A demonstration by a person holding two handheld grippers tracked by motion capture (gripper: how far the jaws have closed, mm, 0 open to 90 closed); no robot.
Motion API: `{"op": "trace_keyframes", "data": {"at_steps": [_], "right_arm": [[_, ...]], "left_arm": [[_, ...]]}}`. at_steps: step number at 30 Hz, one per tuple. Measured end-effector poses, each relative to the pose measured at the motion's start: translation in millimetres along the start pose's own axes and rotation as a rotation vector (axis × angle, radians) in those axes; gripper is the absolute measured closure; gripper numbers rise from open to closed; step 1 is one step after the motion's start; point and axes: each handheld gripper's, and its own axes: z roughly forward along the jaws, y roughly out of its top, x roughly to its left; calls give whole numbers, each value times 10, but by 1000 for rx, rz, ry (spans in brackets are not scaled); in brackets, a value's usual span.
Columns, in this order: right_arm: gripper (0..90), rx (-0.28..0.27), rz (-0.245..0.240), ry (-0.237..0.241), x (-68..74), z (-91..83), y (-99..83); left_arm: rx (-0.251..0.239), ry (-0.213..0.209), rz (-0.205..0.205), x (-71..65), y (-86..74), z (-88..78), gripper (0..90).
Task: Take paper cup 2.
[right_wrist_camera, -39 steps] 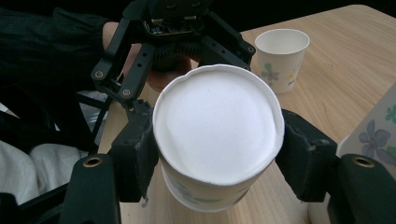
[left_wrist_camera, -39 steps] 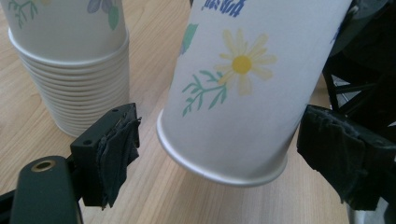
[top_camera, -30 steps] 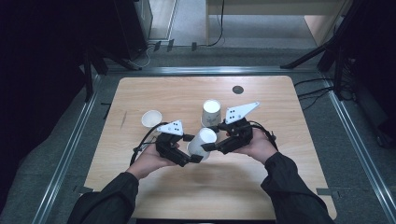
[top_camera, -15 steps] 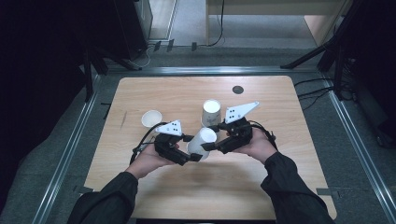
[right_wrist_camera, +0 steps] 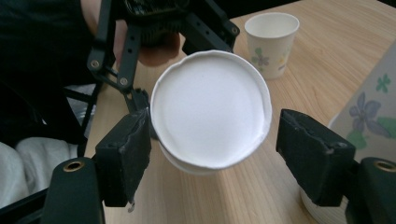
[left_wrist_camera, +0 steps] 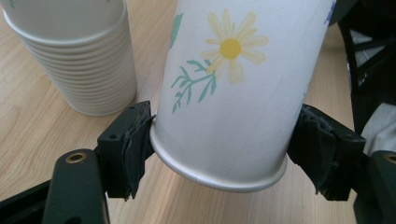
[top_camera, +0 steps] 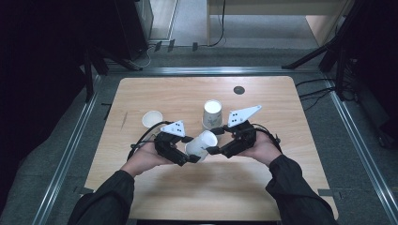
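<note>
Paper cup [top_camera: 201, 144]: held on its side above the table [top_camera: 291, 187], just in front of the cup stack [top_camera: 212, 114].
Left gripper [left_wrist_camera: 224, 135]: pads clamped on the cup's wall near its base rim, having just closed.
Right gripper [right_wrist_camera: 212, 149]: jaws just opened; a gap shows beside the cup's mouth rim.
Single cup [top_camera: 152, 119]: upright, left of the stack.
Free room: bare wood from the stack to the far edge.

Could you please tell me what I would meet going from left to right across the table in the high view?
Single paper cup → left gripper → held cup → right gripper, with the stack of cups standing behind it.
</note>
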Motion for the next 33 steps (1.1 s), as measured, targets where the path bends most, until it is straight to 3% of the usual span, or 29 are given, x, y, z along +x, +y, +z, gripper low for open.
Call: {"op": "trace_keyframes", "data": {"at_steps": [6, 10, 19, 33], "right_arm": [[269, 18, -10, -12, 26, -10, -70], [263, 16, -20, -11, 51, 6, -105], [252, 68, -37, -11, 79, 160, -111], [332, 96, -73, 1, 95, 308, -57]], "left_arm": [[105, 28, 56, 0, 64, -9, 252], [177, 13, 81, -12, 126, 14, 252], [279, 16, 124, -22, 228, 56, 252], [298, 4, 129, -8, 217, 66, 251]]}}
